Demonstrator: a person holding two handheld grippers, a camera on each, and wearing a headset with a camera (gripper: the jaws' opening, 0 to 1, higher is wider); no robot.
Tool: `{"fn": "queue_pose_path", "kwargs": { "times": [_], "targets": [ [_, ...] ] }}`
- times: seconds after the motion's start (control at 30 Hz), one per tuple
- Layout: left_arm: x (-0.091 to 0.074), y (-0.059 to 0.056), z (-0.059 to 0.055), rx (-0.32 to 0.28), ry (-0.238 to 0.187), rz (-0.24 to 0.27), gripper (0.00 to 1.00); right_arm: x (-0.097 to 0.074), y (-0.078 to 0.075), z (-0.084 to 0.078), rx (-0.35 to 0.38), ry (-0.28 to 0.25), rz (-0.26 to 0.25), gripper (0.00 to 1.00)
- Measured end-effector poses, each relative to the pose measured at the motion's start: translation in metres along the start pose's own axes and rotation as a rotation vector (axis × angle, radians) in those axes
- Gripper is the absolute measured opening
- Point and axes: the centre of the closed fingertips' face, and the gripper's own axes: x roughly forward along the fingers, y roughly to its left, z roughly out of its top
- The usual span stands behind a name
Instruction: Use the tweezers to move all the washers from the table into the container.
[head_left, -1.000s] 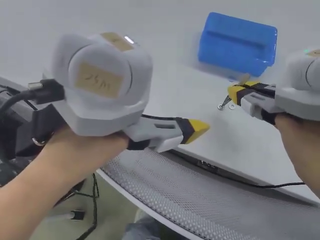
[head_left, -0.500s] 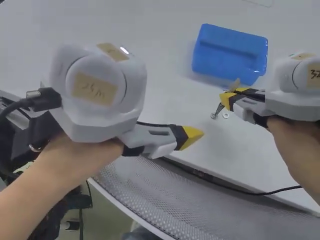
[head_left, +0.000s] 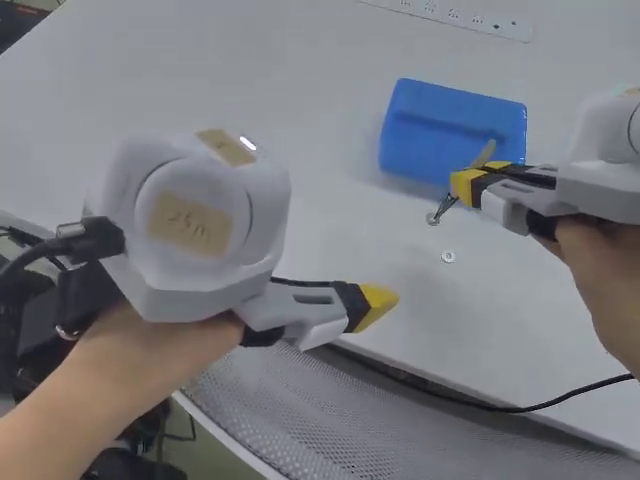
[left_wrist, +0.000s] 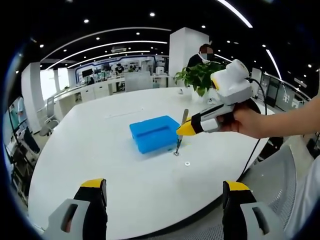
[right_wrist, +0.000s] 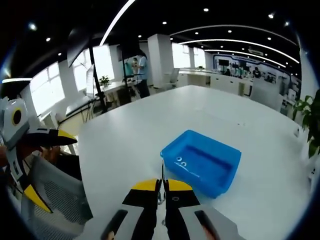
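White round table (head_left: 200, 120) in an open office carries the work. The blue container (head_left: 455, 120) sits at 1 o'clock in the head view.

The right gripper (head_left: 468, 185) has its jaws pressed together on the tweezers (head_left: 443, 208), which slant down toward 7 o'clock. This lets the fine tips do what the broad jaws cannot. A small ring at the tips looks like a washer (head_left: 433, 219) being pinched, just short of the container's near wall. Whether it is clear of the table is too small to tell. I judge this to be the carry toward the container.

A second washer (head_left: 447, 257) lies loose on the table at 5 o'clock from the tips. Two washers in the container (right_wrist: 181, 161) rest by its near wall.

The left gripper (left_wrist: 164, 186) hangs at the table's near edge with its jaws spread wide and nothing between them, probably parked out of the way.

A thin black cable (head_left: 450, 395) runs along that near edge, with a mesh chair back (head_left: 330, 420) below it. A power strip (head_left: 450, 14) lies at 12 o'clock. Nothing stands between the tips and the container; only its near wall has to be cleared.
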Motion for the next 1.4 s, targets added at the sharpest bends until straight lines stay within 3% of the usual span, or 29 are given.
{"fn": "queue_pose_path", "kwargs": {
  "times": [0.4, 0.63, 1.03, 1.4],
  "targets": [
    [0.004, 0.005, 0.006, -0.009, 0.007, 0.02, 0.99, 0.012, -0.029, 0.042, -0.007, -0.089, -0.039, 0.0],
    [0.008, 0.006, 0.008, -0.013, 0.012, 0.019, 0.98, 0.03, -0.053, 0.057, 0.023, -0.124, -0.069, 0.01],
    [0.022, 0.012, 0.01, -0.02, 0.026, 0.014, 0.98, 0.063, -0.076, 0.037, 0.016, -0.066, -0.088, 0.01],
    [0.031, 0.02, 0.012, -0.033, 0.037, 0.023, 0.99, 0.083, -0.083, 0.024, 0.027, -0.031, -0.078, 0.01]
  ]
}}
